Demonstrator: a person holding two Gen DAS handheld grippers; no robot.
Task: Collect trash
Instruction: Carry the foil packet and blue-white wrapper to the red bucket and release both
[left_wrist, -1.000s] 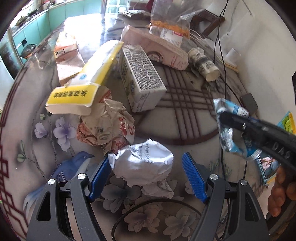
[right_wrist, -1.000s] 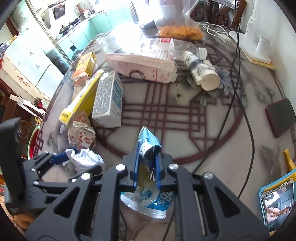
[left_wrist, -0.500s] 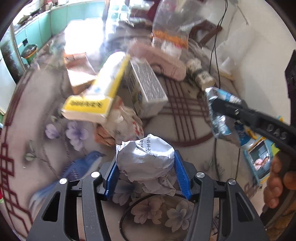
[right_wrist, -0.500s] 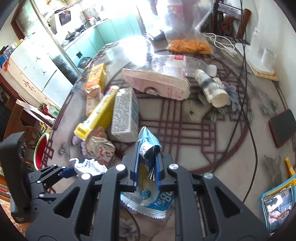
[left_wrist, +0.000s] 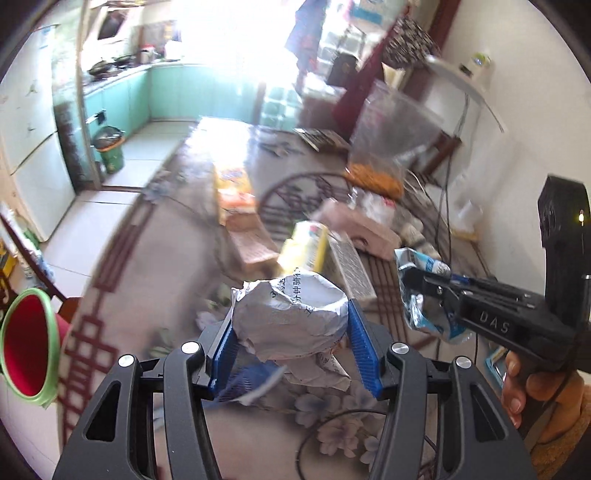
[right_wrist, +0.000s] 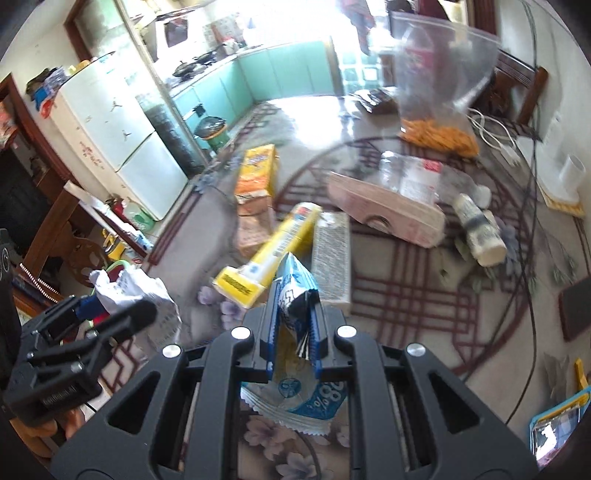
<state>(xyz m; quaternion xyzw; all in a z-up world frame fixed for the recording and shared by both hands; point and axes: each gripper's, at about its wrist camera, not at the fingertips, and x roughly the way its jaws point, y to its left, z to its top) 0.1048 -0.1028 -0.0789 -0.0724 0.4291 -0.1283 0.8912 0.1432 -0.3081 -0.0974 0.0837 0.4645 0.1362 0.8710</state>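
The left gripper (left_wrist: 290, 341) holds a crumpled white printed paper ball (left_wrist: 291, 317) between its blue jaws, lifted clear of the floral patterned bench (left_wrist: 177, 258). The right gripper (right_wrist: 293, 328), jaws narrow, pinches a crinkled blue-and-white foil snack wrapper (right_wrist: 295, 291) above the same bench.

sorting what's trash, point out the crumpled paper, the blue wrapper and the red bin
crumpled paper (left_wrist: 291, 317), left wrist view, its front face
blue wrapper (right_wrist: 295, 291), right wrist view, pinched upper part
red bin (left_wrist: 27, 343), left wrist view, red inside
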